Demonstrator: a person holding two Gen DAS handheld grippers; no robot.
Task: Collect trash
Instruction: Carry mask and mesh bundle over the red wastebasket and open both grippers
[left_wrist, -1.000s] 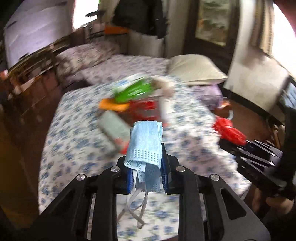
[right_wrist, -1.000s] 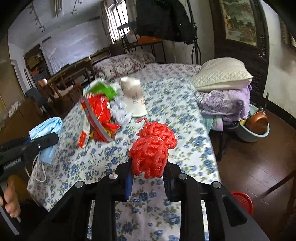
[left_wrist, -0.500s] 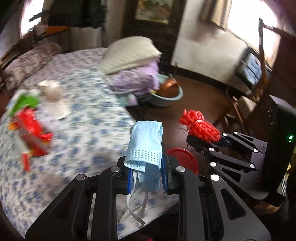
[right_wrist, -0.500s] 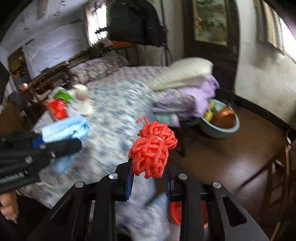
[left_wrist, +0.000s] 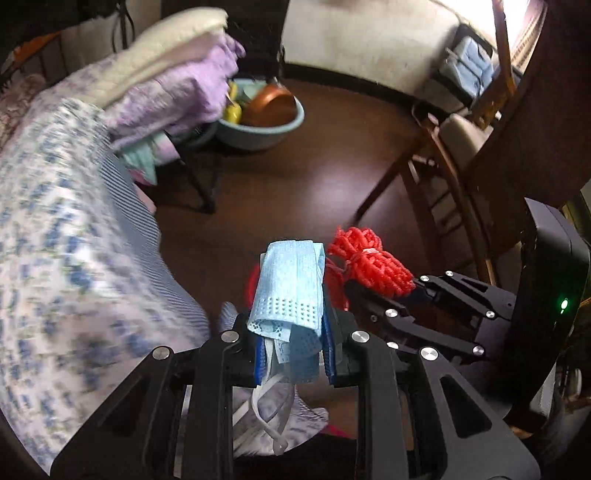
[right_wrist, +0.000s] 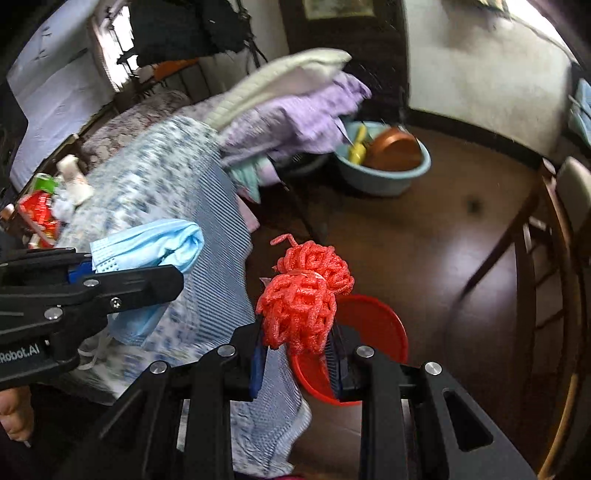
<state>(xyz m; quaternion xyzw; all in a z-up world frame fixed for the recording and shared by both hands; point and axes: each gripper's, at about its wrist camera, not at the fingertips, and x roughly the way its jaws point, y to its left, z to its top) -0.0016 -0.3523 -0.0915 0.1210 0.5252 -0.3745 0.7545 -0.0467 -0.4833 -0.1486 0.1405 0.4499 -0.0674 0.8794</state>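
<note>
My left gripper (left_wrist: 293, 354) is shut on a folded light-blue face mask (left_wrist: 288, 284) whose white ear loops hang below. My right gripper (right_wrist: 297, 354) is shut on a bunched red foam net (right_wrist: 304, 295). Both are held over the dark wood floor beside the bed. A red bin (right_wrist: 369, 332) stands on the floor just below and behind the right gripper; in the left wrist view only a sliver of the bin (left_wrist: 252, 280) shows behind the mask. The right gripper with the net (left_wrist: 373, 266) sits just right of the left one. The mask (right_wrist: 147, 247) shows left in the right wrist view.
The bed with a blue-flowered sheet (right_wrist: 155, 177) is at left, with more wrappers and a cup (right_wrist: 48, 195) on it. A pillow and purple blankets (left_wrist: 177, 88), a blue basin with a copper pot (right_wrist: 388, 158) and a wooden chair (left_wrist: 454, 155) stand around the floor.
Both grippers have swung right, away from the bed top and down toward the floor, still holding the mask and the net. The red bin is now close under them.
</note>
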